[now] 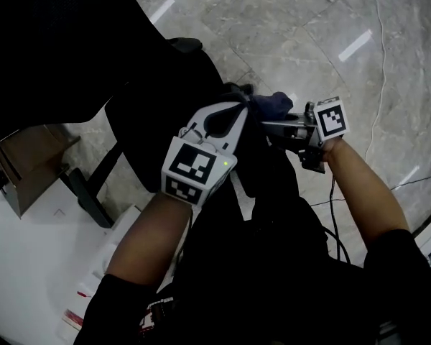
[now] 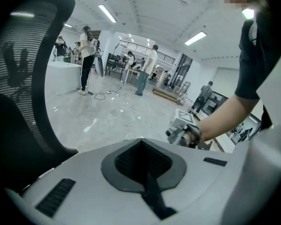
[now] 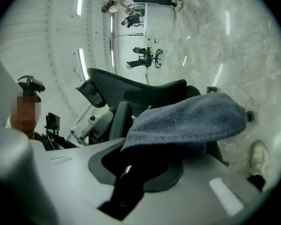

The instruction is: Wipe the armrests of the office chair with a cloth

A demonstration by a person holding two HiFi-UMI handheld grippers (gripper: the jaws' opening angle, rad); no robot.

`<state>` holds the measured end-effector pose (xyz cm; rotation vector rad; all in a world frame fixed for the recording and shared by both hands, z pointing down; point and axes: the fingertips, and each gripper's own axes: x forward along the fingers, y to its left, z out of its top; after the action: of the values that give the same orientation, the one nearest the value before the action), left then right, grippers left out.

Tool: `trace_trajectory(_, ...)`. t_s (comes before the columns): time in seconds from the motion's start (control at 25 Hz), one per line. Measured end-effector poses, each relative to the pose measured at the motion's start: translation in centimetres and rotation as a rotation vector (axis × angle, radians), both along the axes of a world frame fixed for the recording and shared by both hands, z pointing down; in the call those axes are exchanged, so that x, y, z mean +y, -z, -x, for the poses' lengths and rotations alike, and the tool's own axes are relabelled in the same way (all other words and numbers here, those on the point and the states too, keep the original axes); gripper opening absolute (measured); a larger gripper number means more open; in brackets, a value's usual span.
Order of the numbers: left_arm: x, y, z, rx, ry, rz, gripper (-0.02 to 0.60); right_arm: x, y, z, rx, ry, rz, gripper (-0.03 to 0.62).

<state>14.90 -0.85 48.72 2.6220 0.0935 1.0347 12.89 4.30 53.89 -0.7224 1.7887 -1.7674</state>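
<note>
The black office chair (image 1: 50,42) lies ahead and left of both hands, nearer the left hand-held gripper (image 1: 241,110), whose jaws are closed on nothing, while the right hand-held gripper (image 1: 269,123) pinches the blue cloth (image 3: 187,118), which drapes over its jaws toward the chair and touches no armrest yet.

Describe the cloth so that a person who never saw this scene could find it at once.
Find the black chair over the grey floor. Close to it, the right gripper holds the cloth in its shut jaws. It is the only soft, fuzzy, dark blue thing among hard black and white parts.
</note>
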Motion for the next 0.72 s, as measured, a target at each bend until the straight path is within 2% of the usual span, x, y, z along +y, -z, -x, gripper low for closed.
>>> trace_trajectory(0.16,-2.2,0.4,-0.2,0.014,0.052,0.016,-0.005,6.0,1.1,2.1,0.262,0.063,0.096,0.067)
trace_trajectory(0.28,-2.6,0.5,-0.8,0.035,0.076,0.051,-0.005,8.9,3.3,2.0,0.407,0.038,0.117,0.069)
trace_trajectory(0.36,-3.7,0.6,-0.4,0.043,0.112,0.081,-0.005,8.7,5.9,1.8,0.569,0.018,0.055,0.071)
trace_trajectory(0.44,-5.7,1.3,1.3,0.066,0.165,0.081,-0.005,6.9,8.9,2.4,0.79,0.06,-0.072,0.071)
trace_trajectory(0.52,-7.9,2.5,3.7,0.113,0.22,0.069,-0.005,4.7,9.7,4.1,1.067,0.238,-0.2,0.072)
trace_trajectory(0.6,-9.4,3.4,6.8,0.15,0.265,0.053,-0.005,2.3,8.1,5.5,1.332,0.471,-0.258,0.072)
trace_trajectory(0.64,-10.0,3.6,8.4,0.158,0.283,0.052,-0.005,1.1,7.1,5.9,1.423,0.562,-0.256,0.072)
trace_trajectory(0.72,-11.0,3.9,11.7,0.158,0.315,0.06,-0.005,-1.5,6.0,6.2,1.533,0.706,-0.239,0.078)
